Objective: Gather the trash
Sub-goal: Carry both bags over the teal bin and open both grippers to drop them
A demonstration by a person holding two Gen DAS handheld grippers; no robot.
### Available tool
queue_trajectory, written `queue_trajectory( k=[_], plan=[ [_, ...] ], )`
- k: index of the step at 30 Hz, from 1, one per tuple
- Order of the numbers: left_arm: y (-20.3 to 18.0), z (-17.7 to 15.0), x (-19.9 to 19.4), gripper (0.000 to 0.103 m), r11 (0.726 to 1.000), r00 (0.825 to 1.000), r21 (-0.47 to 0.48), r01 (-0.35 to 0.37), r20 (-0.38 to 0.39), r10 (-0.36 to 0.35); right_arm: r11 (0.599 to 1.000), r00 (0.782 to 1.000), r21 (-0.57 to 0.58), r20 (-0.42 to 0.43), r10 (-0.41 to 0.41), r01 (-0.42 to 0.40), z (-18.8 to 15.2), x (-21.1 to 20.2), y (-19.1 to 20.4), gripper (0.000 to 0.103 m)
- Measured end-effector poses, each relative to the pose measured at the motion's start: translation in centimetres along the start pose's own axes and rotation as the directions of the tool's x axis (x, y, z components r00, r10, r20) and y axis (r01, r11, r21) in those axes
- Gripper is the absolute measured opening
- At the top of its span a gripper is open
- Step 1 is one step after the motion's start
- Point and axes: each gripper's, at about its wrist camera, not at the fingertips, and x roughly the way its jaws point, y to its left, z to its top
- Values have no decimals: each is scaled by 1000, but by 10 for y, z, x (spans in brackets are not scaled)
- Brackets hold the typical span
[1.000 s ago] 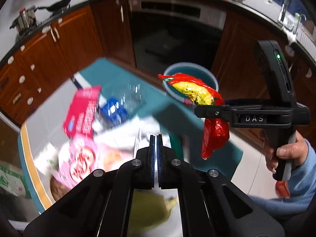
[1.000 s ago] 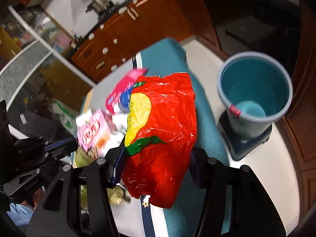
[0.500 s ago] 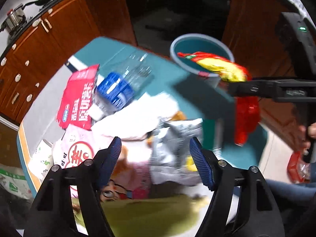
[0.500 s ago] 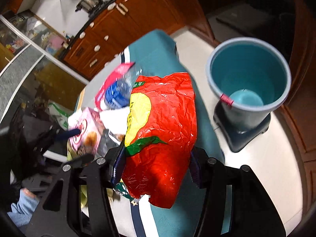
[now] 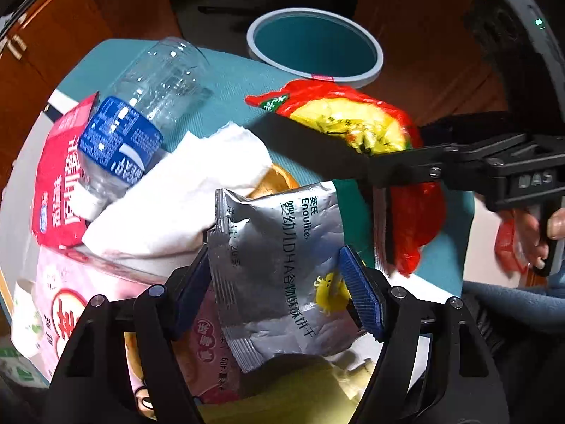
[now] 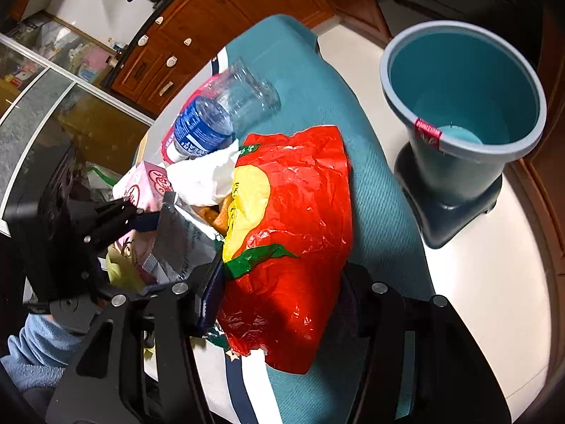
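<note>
While the right gripper (image 6: 279,282) clamps the crinkled red-and-yellow plastic bag (image 6: 296,240), the round teal bin (image 6: 462,106) stands at upper right, and the wide-open left gripper (image 5: 279,289) straddles a silver foil pouch (image 5: 282,254).

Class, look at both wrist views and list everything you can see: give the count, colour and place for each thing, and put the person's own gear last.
Snack bag: one, red and yellow, in the right gripper.
Foil pouch: one, silver, between the left gripper's fingers.
Plastic bottle: one, clear with blue label, lying on the pile.
Tissue: one, white, crumpled under the bottle.
Red carton: one, at the pile's left edge.
Pink packet: one, below the carton.
Bin: one, teal with grey rim, on the floor beside the table.
Tablecloth: one, teal.
Left gripper: black, open.
Right gripper: black, shut on the bag.
</note>
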Motion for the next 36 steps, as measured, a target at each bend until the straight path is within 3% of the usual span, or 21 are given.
queue_trajectory(
  k=[1, 2, 4, 9, 14, 17, 20, 23, 25, 31, 36],
  plan=[
    [-1, -3, -3, 39, 1000, 1000, -13, -7, 5, 8, 1000, 1000, 1, -2, -1, 1, 0, 1, 0, 53],
    [0, -6, -5, 32, 1000, 1000, -27, -1, 7, 1, 1000, 1000, 1, -5, -2, 2, 1, 3, 0, 53],
    [-5, -14, -14, 8, 999, 1000, -46, 3, 24, -2, 1000, 1000, 1, -4, -2, 2, 1, 3, 1, 53],
    [-23, -23, -54, 3, 998, 994, -49, -36, 104, 41, 1000, 1000, -5, 28, -1, 2, 0, -12, 7, 53],
    [-29, -12, -109, 3, 994, 971, -79, -71, 224, 87, 1000, 993, -6, 119, 12, -11, 11, -53, 9, 53],
    [-24, 11, -124, 3, 991, 950, -110, -75, 295, 104, 1000, 982, -3, 191, -13, 14, 26, -80, 4, 53],
    [-22, 50, -123, 3, 989, 938, -143, -34, 337, 81, 998, 963, 46, 263, -64, 53, 45, -105, -14, 53],
    [-27, 93, -110, 3, 990, 926, -138, -8, 373, 59, 985, 924, 85, 341, -171, 151, 71, -124, -33, 53],
    [-31, 122, -91, 3, 992, 935, -126, 7, 353, 38, 973, 916, 116, 332, -226, 199, 94, -121, -54, 54],
    [-32, 199, -5, 4, 992, 979, -119, 53, 203, -28, 949, 953, 221, 151, -261, 224, 143, -64, -135, 54],
    [-27, 235, 53, 4, 990, 993, -132, 59, 106, -45, 930, 960, 274, 66, -271, 244, 162, -30, -173, 57]
  ],
)
